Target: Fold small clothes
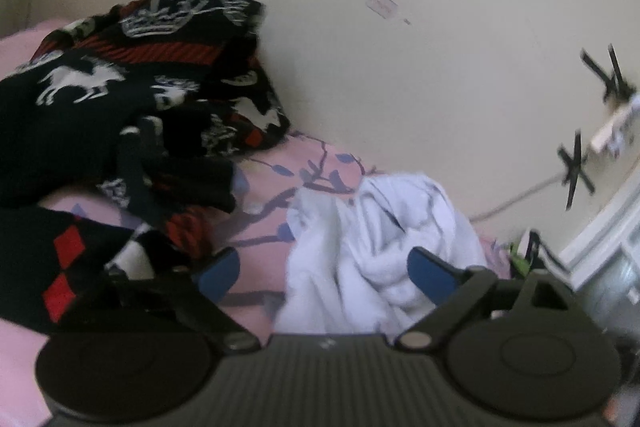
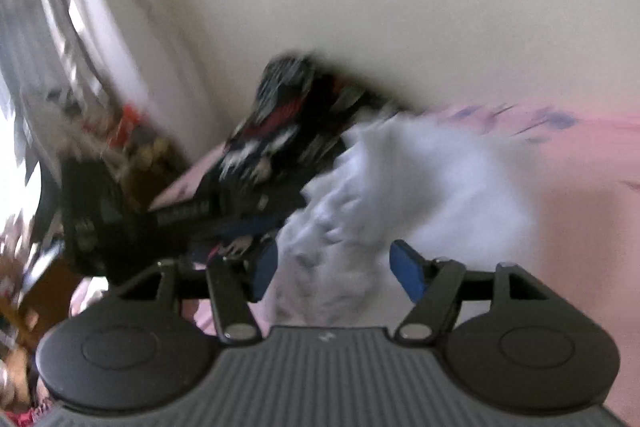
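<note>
Pink bedsheet (image 1: 264, 279), blurred white garment (image 2: 400, 179) between both spread, empty hand-held grippers (image 1: 324, 269) (image 2: 334, 269), dark clothes (image 1: 120, 87) cropped.

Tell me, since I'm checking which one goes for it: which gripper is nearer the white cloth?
Right, though only narrowly. The right gripper stands open with the white cloth bunched between its fingers. The left gripper is open too, with the cloth just ahead, nearer its right finger.
</note>
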The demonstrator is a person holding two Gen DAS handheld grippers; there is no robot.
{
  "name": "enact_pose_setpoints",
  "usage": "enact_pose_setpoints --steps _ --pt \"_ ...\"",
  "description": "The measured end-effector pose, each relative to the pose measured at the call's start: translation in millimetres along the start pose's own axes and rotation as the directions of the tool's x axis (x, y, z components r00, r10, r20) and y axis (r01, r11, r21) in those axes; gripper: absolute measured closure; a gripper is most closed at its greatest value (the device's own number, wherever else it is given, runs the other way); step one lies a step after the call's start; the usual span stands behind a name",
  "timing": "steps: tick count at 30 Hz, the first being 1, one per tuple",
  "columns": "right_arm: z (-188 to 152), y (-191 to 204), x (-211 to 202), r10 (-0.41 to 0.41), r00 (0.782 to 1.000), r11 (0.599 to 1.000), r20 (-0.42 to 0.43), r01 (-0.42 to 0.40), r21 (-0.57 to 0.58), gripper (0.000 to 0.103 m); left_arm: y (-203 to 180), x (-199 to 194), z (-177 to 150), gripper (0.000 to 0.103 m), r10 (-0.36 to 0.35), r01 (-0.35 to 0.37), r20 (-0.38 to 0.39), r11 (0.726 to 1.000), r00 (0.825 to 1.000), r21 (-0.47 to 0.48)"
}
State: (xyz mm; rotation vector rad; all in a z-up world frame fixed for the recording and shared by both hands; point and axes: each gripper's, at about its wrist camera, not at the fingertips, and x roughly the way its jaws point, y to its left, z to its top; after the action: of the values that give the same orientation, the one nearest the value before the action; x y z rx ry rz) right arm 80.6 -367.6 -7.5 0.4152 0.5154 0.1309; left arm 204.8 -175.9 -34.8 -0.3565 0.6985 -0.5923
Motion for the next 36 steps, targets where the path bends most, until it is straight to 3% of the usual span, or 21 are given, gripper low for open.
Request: enact_pose_setpoints --steps 2,5,9,13,18,36 --pt "-8.4 -24.3 -20.8 -0.056 0.998 0.995 0.038 0.053 0.082 0.037 -12.8 5.5 -7.2 0.002 0.015 -0.014 -0.020 0.999 1.000 0.052" --pt "-23.7 -52.8 -24.3 -0.094 0.995 0.979 0.021 0.088 0.182 0.037 -25.2 17.0 -17.7 0.002 0.066 -0.059 -0.057 0.991 0.996 0.116" --pt "-44.1 -69.5 -14.5 -0.091 0.996 0.974 -0.008 0.091 0.208 0.037 -30.6 25.2 -26.4 0.001 0.127 -0.114 -0.074 0.981 0.989 0.160" --pt "-54.4 -72.2 3.7 -0.081 0.996 0.977 -0.025 0.084 0.194 0.036 -33.0 24.7 -29.6 0.001 0.175 -0.162 -0.065 0.972 0.982 0.169" --pt "-59.9 -64.0 11.5 -0.112 0.993 0.989 0.027 0.108 0.105 0.035 -40.6 27.1 -33.4 0.000 0.229 -0.211 -0.060 0.953 0.972 0.216" --pt "-66.6 -52.8 11.7 -0.183 0.982 0.983 0.054 0.182 0.022 0.026 -45.4 25.9 -36.9 0.000 0.276 -0.259 -0.043 0.936 0.960 0.238"
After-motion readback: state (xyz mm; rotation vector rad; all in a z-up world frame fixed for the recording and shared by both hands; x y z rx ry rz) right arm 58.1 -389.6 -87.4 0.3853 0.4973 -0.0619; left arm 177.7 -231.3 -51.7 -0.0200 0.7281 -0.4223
